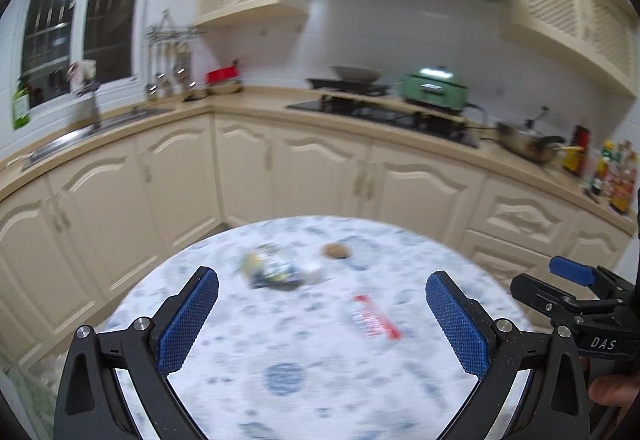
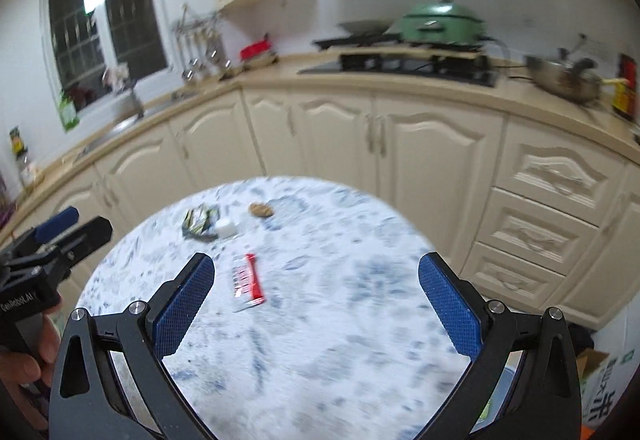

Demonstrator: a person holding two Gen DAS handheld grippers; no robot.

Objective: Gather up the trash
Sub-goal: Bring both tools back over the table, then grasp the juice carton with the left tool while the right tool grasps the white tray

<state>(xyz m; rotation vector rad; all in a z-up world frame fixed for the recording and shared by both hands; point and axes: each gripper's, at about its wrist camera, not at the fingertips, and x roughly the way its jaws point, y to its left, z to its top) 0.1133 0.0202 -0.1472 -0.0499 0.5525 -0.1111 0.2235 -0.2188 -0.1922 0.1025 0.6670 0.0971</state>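
Observation:
A round table [image 1: 304,372] with a blue-and-white cloth holds the trash. A crumpled green-yellow wrapper [image 1: 270,270] lies at its far left, a small white lump [image 1: 316,270] beside it, a brown round scrap [image 1: 336,251] behind, and a red-and-clear wrapper [image 1: 374,318] nearer. They also show in the right wrist view: crumpled wrapper [image 2: 200,221], white lump [image 2: 227,228], brown scrap [image 2: 261,209], red wrapper [image 2: 249,278]. My left gripper [image 1: 322,298] is open and empty above the table's near side. My right gripper [image 2: 316,286] is open and empty too; it shows at the right in the left wrist view [image 1: 572,272].
Cream kitchen cabinets [image 1: 320,176] wrap behind the table, with a sink [image 1: 88,132] at the left and a stove [image 1: 384,112] with a green pot [image 1: 434,86]. A cardboard box [image 2: 600,380] stands on the floor at the right. The table [image 2: 320,340] fills the near foreground.

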